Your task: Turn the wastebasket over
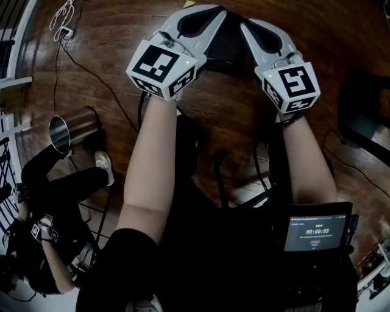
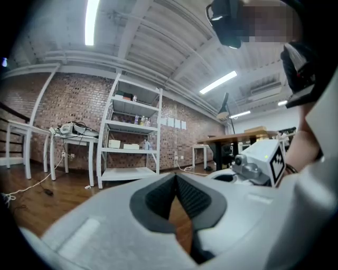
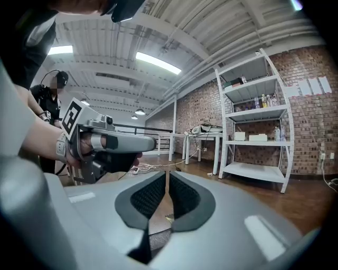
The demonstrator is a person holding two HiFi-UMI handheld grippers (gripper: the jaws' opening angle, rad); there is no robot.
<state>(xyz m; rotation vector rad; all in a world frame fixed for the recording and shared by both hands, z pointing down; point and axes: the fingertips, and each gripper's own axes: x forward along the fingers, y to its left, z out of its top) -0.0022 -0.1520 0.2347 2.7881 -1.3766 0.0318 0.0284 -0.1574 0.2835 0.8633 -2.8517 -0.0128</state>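
**Head view: both tools closed on nothing, wastebasket well off to the left**

I see my left gripper (image 1: 202, 17) and right gripper (image 1: 261, 33) held side by side over the glossy wooden floor (image 1: 244, 97), smooth white shells with black ribbed pads inside. In the left gripper view the pads meet at their tips, leaving only a narrow wedge of floor showing below them. In the right gripper view the pads stand with barely a slit between them. Neither has hold of anything.

The wastebasket (image 1: 73, 131) is a dark metal cylinder with a bright polished rim. It sits well out to the left of the left gripper and back from its jaws, apart from both tools. The lens bends it so much that I cannot tell whether it stands or lies.

Ahead of the jaws are a white shelving rack (image 2: 132, 137) and a rough brick wall (image 2: 74, 105). A second person (image 1: 55, 201) is cut off at the frame's lower left.
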